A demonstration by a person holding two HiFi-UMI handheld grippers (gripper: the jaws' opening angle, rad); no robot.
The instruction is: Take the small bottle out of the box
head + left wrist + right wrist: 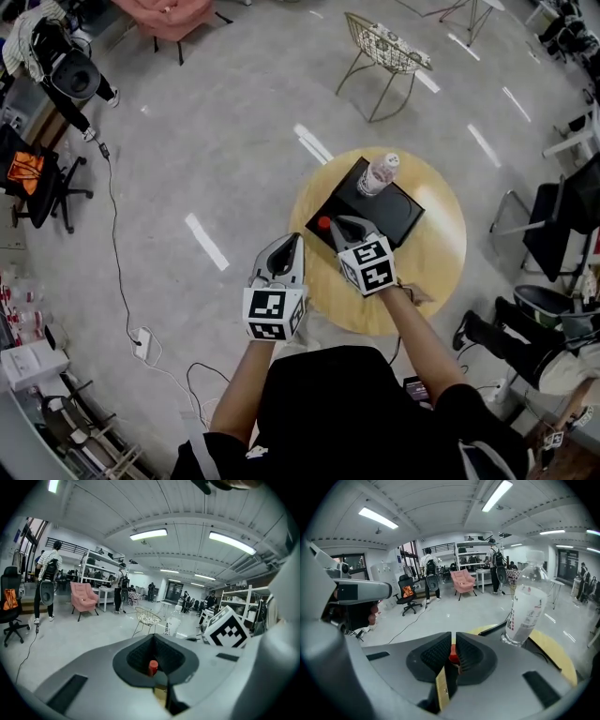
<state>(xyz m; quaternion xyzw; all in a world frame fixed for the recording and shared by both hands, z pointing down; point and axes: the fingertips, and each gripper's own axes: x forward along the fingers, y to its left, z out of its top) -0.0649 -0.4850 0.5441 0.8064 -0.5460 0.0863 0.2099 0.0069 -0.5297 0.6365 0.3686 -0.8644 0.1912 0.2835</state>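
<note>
**Tools at the box, bottle not picked yet**

Approach stage, I'd say. Right tool (339, 225) hangs over the near-left corner of the black box (401, 212), jaws pressed together w/ nothing b/w them. Small bottle (323, 223) sits right there, just beside the tool's tip. Only its red top shows, so can't say if it's upright or lying, but it looks to be inside the box. Right gripper view has that red top dead ahead thru the slit b/w the jaws.

Left tool (297, 239) hovers at the desk's (441, 262) left edge, apart from the box. Its jaws are together too, empty, also aimed at the red top. Tall clear bottle (379, 174) stands at the box's far corner, well apart from both tools.

Next up, prob.: right tool must open its jaws first, since closed like this it can't take anything. Then it goes down around the red top, squeezes, lifts straight up & clears the box edge. Left tool could steady the box if it slides. Small target, so alignment matters.
</note>
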